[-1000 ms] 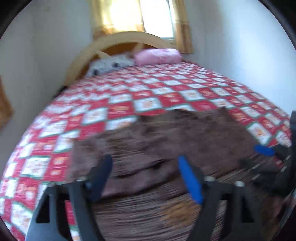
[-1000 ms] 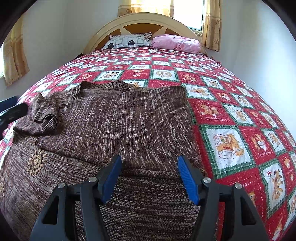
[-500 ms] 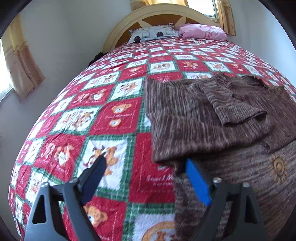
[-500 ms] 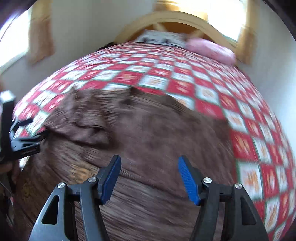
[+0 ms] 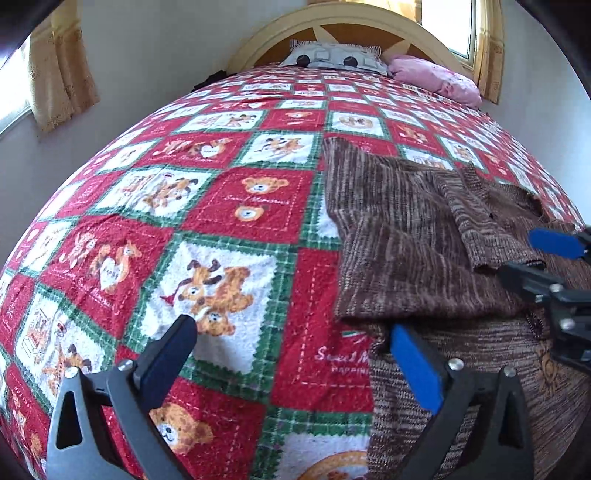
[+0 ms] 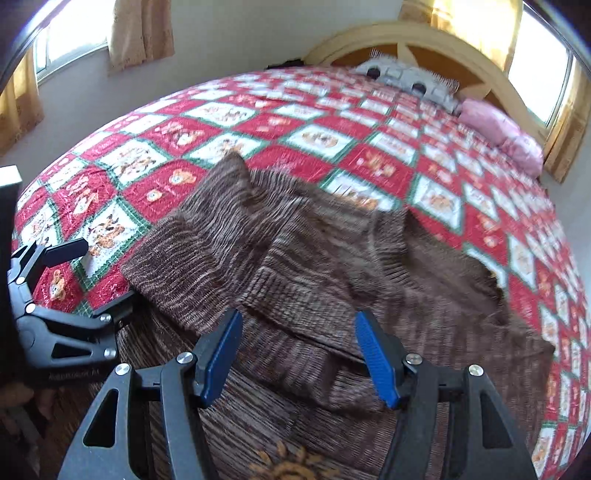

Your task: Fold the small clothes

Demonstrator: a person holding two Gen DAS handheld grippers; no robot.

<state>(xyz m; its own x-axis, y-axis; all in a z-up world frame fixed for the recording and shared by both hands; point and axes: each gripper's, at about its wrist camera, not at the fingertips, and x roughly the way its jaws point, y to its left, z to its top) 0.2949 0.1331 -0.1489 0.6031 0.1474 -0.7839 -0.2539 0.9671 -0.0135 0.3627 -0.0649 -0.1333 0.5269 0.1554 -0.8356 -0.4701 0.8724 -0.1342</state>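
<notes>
A brown knit sweater (image 5: 417, 236) (image 6: 295, 251) lies flat on the red patchwork bedspread (image 5: 229, 206), with one sleeve folded in over its body. My left gripper (image 5: 291, 343) hangs at the sweater's left edge, mostly over bare bedspread. Its jaws are opening wide and nothing is between them; its blue pad (image 5: 413, 369) is right by the sweater's hem. My right gripper (image 6: 295, 328) hovers over the folded sleeve's ribbed cuff (image 6: 303, 314). Its jaws are closing, and no cloth is pinched between them. Each gripper shows in the other's view: the right gripper (image 5: 535, 258) and the left gripper (image 6: 99, 273).
A grey patterned pillow (image 5: 332, 55) and a pink pillow (image 5: 436, 79) lie against the curved wooden headboard (image 5: 347, 18). Curtained windows (image 6: 74, 33) flank the bed. A gold sun motif (image 6: 288, 467) is on the sweater's front near me. Bedspread stretches to the left of the sweater.
The left gripper swung from over the sweater to its left edge and its jaws widened. The right gripper travelled left across the sweater to the folded sleeve, rolling as it went, jaws slightly narrower.
</notes>
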